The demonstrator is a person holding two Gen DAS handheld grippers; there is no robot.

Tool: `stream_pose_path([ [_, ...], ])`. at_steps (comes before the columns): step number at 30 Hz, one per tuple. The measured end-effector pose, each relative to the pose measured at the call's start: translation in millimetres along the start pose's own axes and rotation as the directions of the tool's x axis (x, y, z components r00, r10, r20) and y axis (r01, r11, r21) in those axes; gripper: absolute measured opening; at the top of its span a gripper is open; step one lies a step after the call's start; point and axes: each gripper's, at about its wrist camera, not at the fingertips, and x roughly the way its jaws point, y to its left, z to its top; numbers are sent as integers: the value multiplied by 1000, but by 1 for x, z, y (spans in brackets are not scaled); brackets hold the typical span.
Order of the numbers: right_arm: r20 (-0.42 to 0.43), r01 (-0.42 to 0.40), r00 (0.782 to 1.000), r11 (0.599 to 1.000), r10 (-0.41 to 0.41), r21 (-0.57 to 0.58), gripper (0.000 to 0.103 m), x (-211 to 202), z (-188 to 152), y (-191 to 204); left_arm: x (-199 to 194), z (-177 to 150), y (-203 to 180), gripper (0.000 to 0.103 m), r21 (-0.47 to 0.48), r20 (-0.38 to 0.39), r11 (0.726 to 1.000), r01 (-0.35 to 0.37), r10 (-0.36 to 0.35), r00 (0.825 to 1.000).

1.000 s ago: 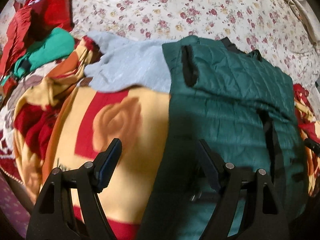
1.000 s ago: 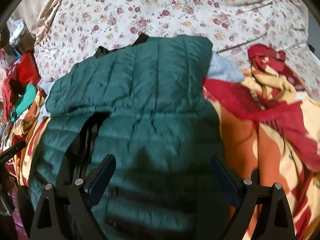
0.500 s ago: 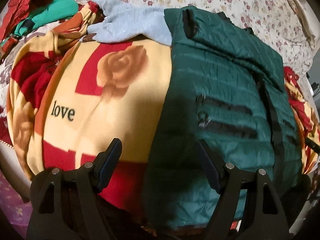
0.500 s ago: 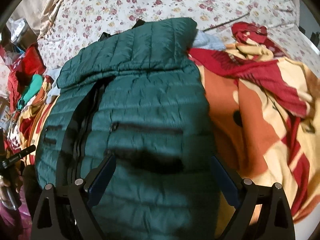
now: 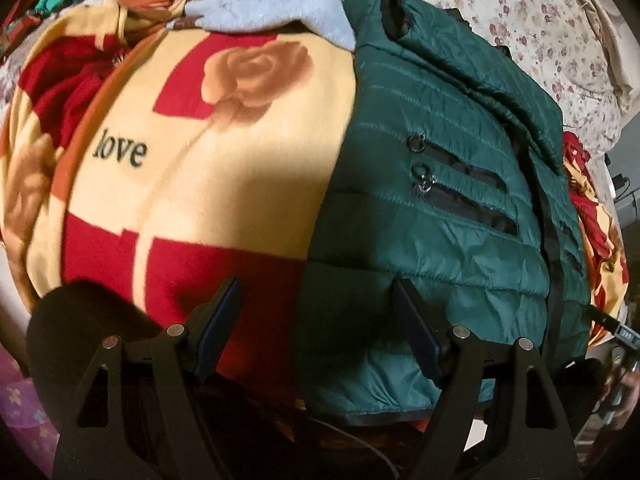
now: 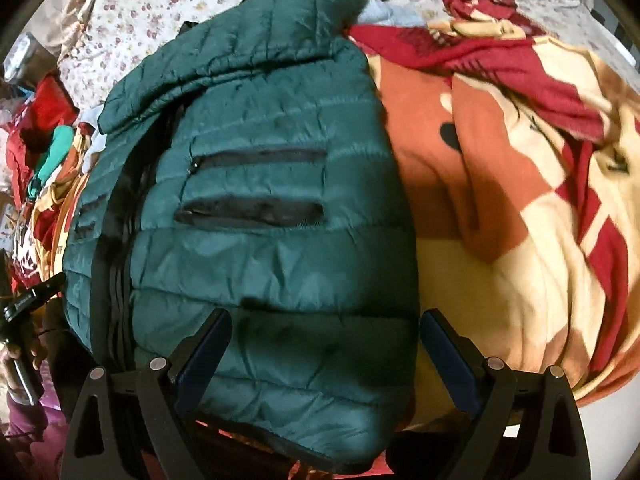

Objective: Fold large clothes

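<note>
both views have slid back toward the near edge of the bed since a second ago: the jacket's hem, then out of sight, now lies just ahead of each pair of tongs, and the word "love" on the blanket has come into view.

- bed (image 5: 560,20): flowered sheet, shows only at the far side.
- blanket (image 5: 240,160): cream, red and orange with a rose print, spread under everything, rumpled at the right.
- jacket (image 6: 260,260): dark green quilted, lying flat on the blanket, collar end far, hem near, front zip and pocket zips up, upper part already turned over on itself.
- grey garment (image 5: 272,4): partly under the jacket's far end.
- clothes pile (image 6: 44,144): red and teal, far left.
- left tongs (image 5: 316,328): wide open, empty, over the jacket's left hem corner where it meets the blanket.
- right tongs (image 6: 324,354): wide open, empty, over the jacket's right hem.

step in hand, by my reading: reaching for the hem to start a fold. next move calls for lowering onto both hem corners, closing on all layers, then carrying the hem toward the collar.
</note>
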Motion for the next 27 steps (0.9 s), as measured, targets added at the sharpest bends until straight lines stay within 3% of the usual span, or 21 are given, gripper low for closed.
stream_pose_path([
  [16, -84, -100, 991, 994, 103, 41, 94, 19, -18, -8, 6, -4, -6, 85, 19, 12, 1000, -5, 5, 1000],
  [19, -85, -110, 990, 993, 114, 49, 94, 21, -18, -8, 7, -7, -7, 84, 17, -1, 999, 35, -35, 999],
  [22, -98, -152, 983, 987, 156, 52, 94, 21, -18, -3, 12, -11, -13, 84, 19, -70, 991, 132, -130, 989],
  [24, -100, -206, 973, 978, 209, 40, 94, 18, -20, 4, 14, -14, -16, 84, 38, -78, 991, 131, -128, 989],
  [27, -101, -204, 974, 979, 202, -6, 96, 17, -21, 12, 15, -12, -13, 84, 12, -74, 991, 136, -135, 988],
])
